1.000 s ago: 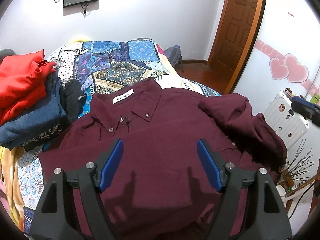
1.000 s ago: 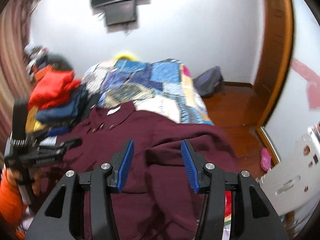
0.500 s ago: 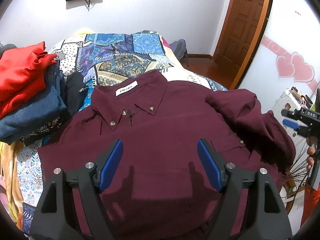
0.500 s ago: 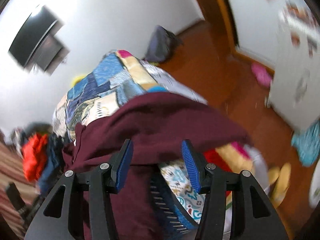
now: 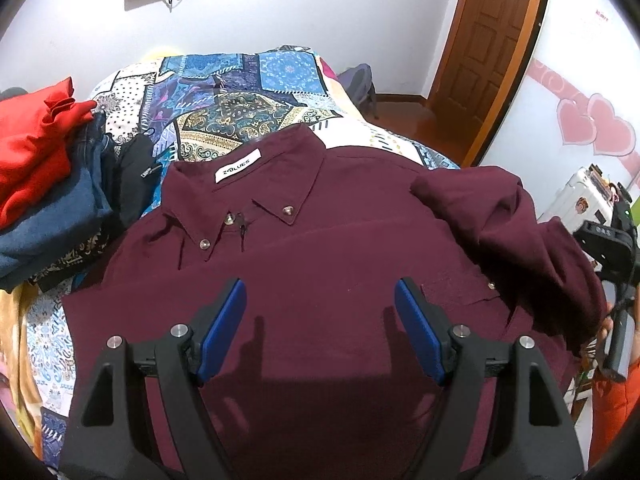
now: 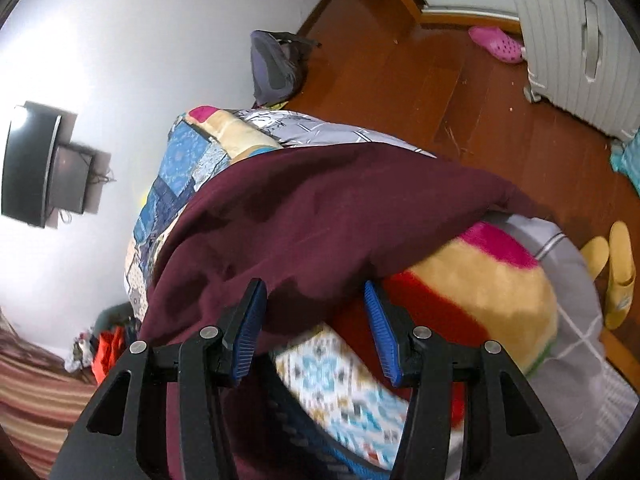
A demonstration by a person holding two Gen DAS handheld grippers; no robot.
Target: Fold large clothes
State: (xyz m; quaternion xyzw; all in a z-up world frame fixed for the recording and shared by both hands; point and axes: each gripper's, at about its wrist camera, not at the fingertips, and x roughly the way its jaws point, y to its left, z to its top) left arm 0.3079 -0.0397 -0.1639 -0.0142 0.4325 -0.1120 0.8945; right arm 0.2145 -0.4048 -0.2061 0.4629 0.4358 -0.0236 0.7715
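A maroon button-down shirt (image 5: 320, 264) lies face up on the bed, collar at the far side, with a white label. Its right sleeve (image 5: 504, 224) is bunched on top at the bed's right edge. My left gripper (image 5: 320, 308) is open and empty, hovering over the shirt's chest. My right gripper (image 6: 314, 308) is open and empty, low at the bed's right side, its jaws standing either side of the shirt's hanging edge (image 6: 320, 216). The right gripper's body also shows in the left wrist view (image 5: 612, 248) beside the sleeve.
A patchwork quilt (image 5: 240, 92) covers the bed. A pile of red and blue clothes (image 5: 44, 176) sits at the left. A white suitcase (image 6: 580, 40), pink shoe (image 6: 496, 44), yellow slippers (image 6: 616, 272) and grey backpack (image 6: 276, 64) are on the wooden floor. A door (image 5: 488, 44) stands beyond.
My right gripper has swung down and round to the bed's right edge, tilting toward the floor. My left gripper has drifted slightly back over the shirt. Both stayed open.
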